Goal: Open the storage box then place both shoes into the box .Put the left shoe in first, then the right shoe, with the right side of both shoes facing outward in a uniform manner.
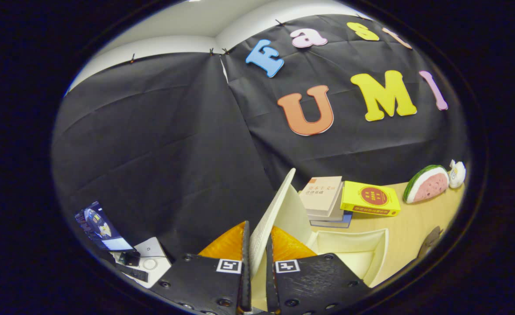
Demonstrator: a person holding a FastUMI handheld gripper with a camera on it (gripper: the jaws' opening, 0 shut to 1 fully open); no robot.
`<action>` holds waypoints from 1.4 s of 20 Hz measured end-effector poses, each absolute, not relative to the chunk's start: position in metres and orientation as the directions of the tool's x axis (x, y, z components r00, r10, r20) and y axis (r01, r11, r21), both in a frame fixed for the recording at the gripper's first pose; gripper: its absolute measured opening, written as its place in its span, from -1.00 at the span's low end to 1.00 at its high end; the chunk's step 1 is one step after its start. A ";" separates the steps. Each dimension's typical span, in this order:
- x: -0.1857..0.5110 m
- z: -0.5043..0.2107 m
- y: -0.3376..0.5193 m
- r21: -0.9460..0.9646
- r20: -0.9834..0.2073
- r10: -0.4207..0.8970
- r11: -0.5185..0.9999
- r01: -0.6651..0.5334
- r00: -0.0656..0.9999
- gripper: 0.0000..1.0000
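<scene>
My gripper [257,238] is shut on the white lid [275,210] of the storage box, with both fingers pressing on the panel's lower edge. The lid stands raised, tilted up and away from the fingers. Just right of the fingers lies the cream storage box [378,253], open, and the part of its inside that I see holds nothing. A dark, rounded shape [430,240] lies on the table beyond the box's right side; I cannot tell whether it is a shoe.
A stack of books [323,197] and a yellow book [369,199] lie behind the box on the wooden table [410,223]. A watermelon-slice toy [426,183] and a small white toy [457,173] stand further right. A lit screen [102,227] and a white device [152,260] sit low on the left.
</scene>
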State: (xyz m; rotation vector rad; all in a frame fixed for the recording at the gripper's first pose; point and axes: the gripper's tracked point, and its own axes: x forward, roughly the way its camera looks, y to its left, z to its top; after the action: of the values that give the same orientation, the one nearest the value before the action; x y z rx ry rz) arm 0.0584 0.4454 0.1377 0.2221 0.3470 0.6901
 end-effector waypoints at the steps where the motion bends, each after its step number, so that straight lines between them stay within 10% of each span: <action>1: 0.057 0.136 0.455 0.291 -0.245 0.653 0.754 -0.589 0.716 -0.73; 12: 0.048 0.143 0.524 0.113 -0.129 0.729 0.685 -0.720 0.673 0.69; 28: 0.061 0.132 0.336 0.033 -0.032 0.538 0.843 -0.538 0.842 0.87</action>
State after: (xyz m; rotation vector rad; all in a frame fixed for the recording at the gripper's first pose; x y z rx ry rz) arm 0.0607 0.3365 0.1316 0.0236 0.0403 0.5683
